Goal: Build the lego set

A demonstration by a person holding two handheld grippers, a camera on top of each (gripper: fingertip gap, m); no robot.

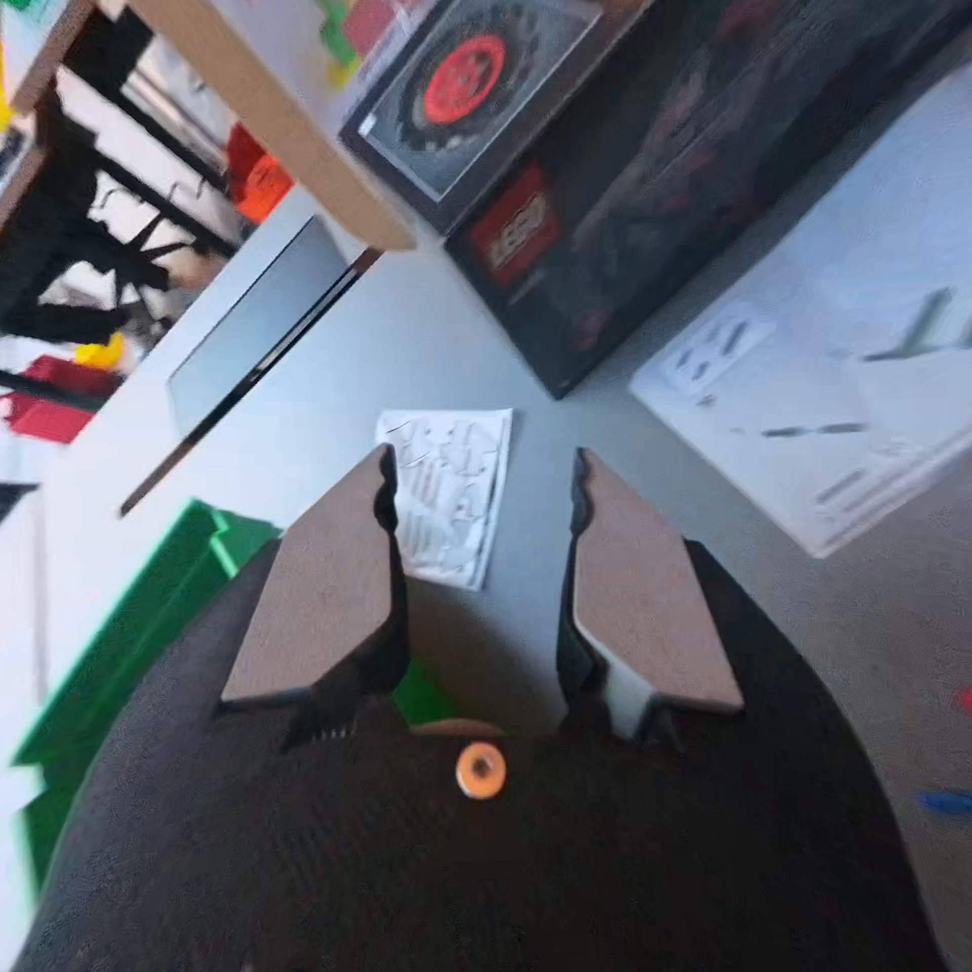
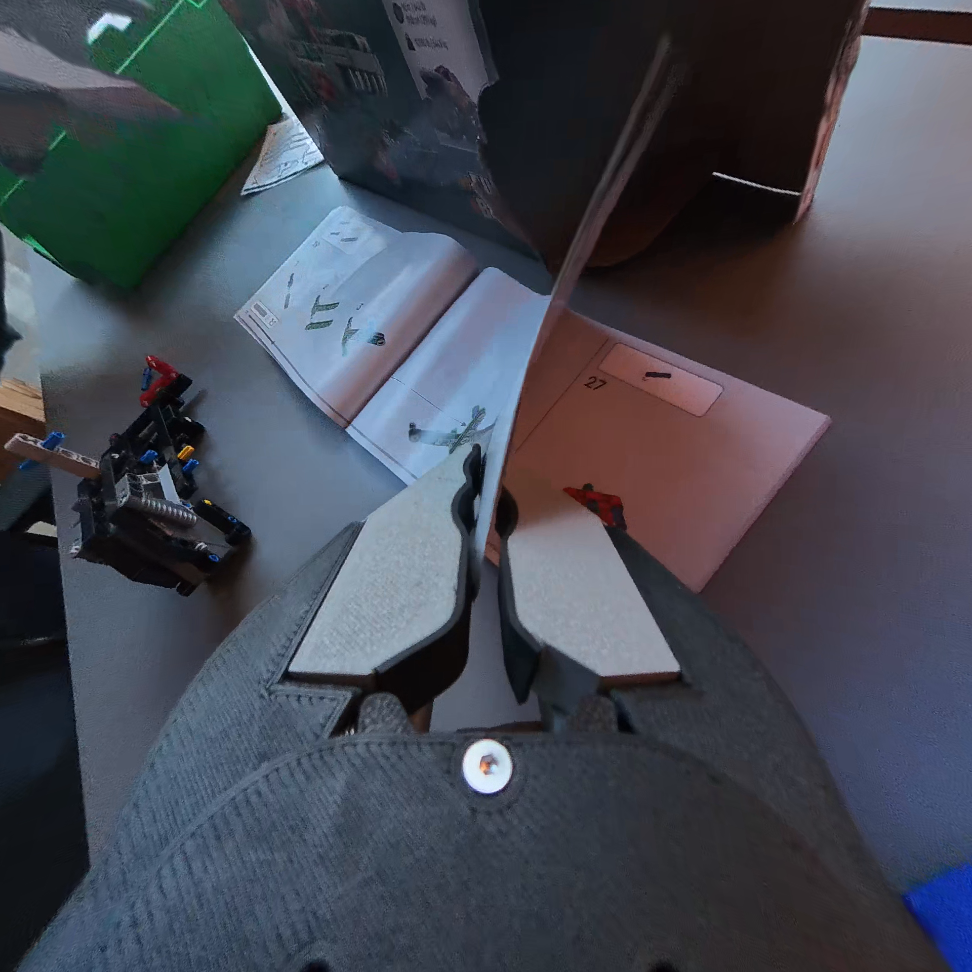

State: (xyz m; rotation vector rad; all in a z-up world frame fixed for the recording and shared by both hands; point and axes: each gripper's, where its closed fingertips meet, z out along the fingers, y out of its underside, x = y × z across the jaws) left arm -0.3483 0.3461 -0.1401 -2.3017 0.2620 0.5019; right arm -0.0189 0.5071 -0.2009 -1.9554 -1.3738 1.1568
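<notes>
Your right gripper [image 2: 486,481] is pinched on one raised page [image 2: 531,347] of the open white instruction booklet [image 2: 378,315], the sheet standing on edge between its two fingers while the rest of the booklet lies flat on the grey table [image 2: 868,473]. One partly built black lego assembly [image 2: 152,489], studded with blue, yellow and red pins, sits on the table well to the left of the booklet. One dark printed cardboard lego box [image 2: 400,115] stands behind the booklet, and one green bin [image 2: 147,158] stands left of the box. One small white sheet with line drawings [image 2: 286,152] lies between bin and box. One small red piece [image 2: 597,502] rests on the booklet's right page, just beside your gripper's right finger. Your left gripper [image 1: 484,455] hangs above the table with its two fingers spread apart and nothing between them; that same small white sheet [image 1: 452,489] lies beyond its tips, with the box [image 1: 657,210] farther off. This left view is blurred.
</notes>
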